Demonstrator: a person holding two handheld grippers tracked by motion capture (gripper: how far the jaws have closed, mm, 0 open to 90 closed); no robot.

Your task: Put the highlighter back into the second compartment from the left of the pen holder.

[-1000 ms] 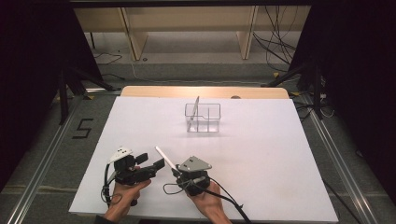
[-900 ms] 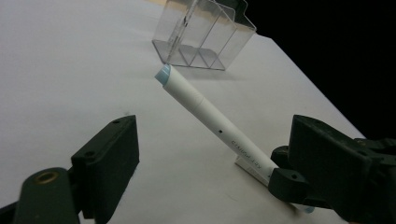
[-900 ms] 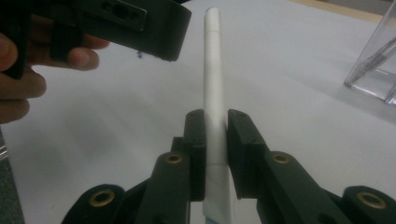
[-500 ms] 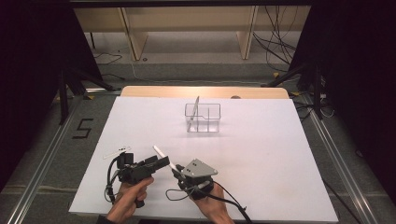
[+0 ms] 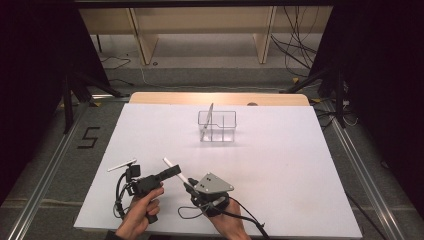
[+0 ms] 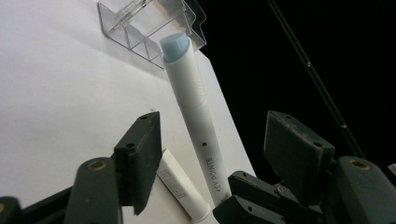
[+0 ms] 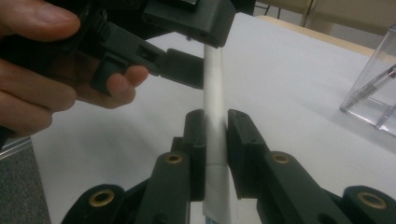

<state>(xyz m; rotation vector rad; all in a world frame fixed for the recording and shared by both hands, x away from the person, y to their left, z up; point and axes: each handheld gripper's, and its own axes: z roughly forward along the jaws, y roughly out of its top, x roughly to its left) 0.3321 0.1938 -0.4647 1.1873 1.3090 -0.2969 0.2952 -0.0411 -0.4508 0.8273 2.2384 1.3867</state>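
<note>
Dark surroundings frame a bench (image 5: pixel 280 165) covered with a smooth matte white sheet, a pale wooden edge showing along its far side. Towards the far middle stands a clear plastic organiser (image 5: pixel 217 126), rectangular and split into compartments, with a slim pen leaning upright in its left section.

Near the front edge, the right tongs (image 5: pixel 187 185) are clamped on a white cylindrical plastic marker (image 5: pixel 174 170); the right gripper view shows their black ridged pads pressing the barrel from both sides. The marker rises at a slant, away and to the left. The left gripper view shows a pale blue rounded end at its top and grey lettering along the smooth barrel.

The left tongs (image 5: pixel 172 172) have just been closing around the upper part of that barrel. Their black blocky jaws stand partly apart with the marker between them, gaps visible on each side. A second white tube (image 6: pixel 180 189) lies flat on the bench below them.
</note>
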